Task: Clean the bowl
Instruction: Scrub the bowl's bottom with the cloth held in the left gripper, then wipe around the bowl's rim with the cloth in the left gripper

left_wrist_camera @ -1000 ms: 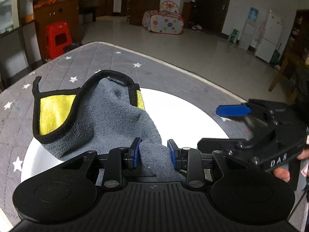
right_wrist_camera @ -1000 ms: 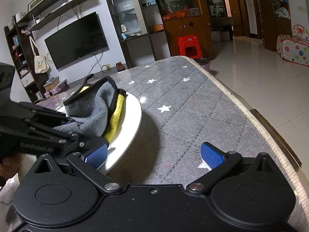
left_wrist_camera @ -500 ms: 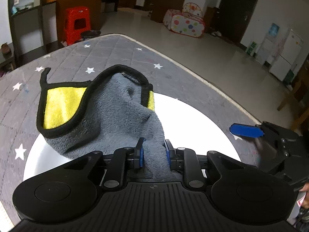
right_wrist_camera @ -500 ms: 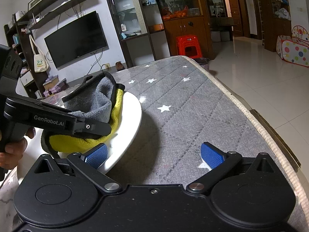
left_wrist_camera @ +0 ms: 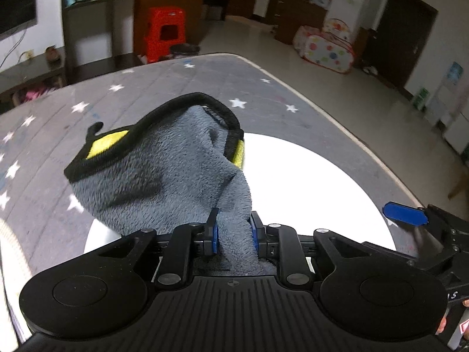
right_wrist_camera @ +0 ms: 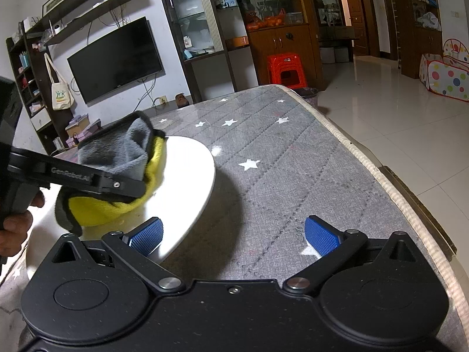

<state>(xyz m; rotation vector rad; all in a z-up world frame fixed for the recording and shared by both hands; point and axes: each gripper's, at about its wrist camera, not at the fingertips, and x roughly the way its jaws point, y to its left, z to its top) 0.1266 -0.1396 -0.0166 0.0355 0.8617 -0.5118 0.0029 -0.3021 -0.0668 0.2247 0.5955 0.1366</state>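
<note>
The left gripper [left_wrist_camera: 233, 232] pinches a bunched grey-and-yellow cloth [left_wrist_camera: 164, 173] between its blue pads, the fabric draped over the white bowl [left_wrist_camera: 316, 182] that sits on a grey star-patterned table cover [right_wrist_camera: 293, 158]. The right gripper [right_wrist_camera: 233, 233] sits at the bowl's near rim, its jaws spread wide with nothing between them. A hand [right_wrist_camera: 13, 228] grips the left tool's handle.

Fluffy fleece cloth [left_wrist_camera: 164, 176], grey with yellow backing, drapes over the smooth glossy white bowl [left_wrist_camera: 307, 182] at its 9 o'clock side, all on a matt quilted fabric table cover [right_wrist_camera: 293, 158], matt black plastic grippers around.
</note>
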